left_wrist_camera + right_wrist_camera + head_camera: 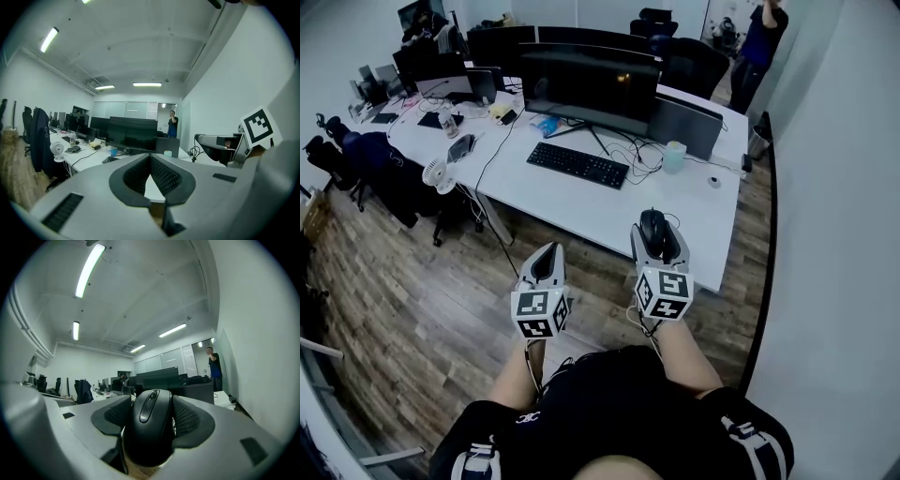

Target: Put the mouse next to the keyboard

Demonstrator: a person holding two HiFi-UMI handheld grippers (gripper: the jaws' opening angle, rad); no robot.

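Left claw (546, 264) nearest, idle. Right claw (658, 232) holds glossy black plastic mouse (652, 225) over white desk's (712, 220) near edge, with flat black keyboard (577, 164) ahead-left of it, well apart.
Left gripper view: jaws together, empty.
Right gripper view: pads clamp mouse sides.
Pickup done; carry and set-down remain.

A wide dark monitor (589, 80) stands on the white surface (581, 202), with a pale green cup (674, 157) to its right. A small white fan (438, 175) is by the left edge.

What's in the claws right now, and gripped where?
The right claw grips the black mouse by its two long sides. The left claw is shut and empty.
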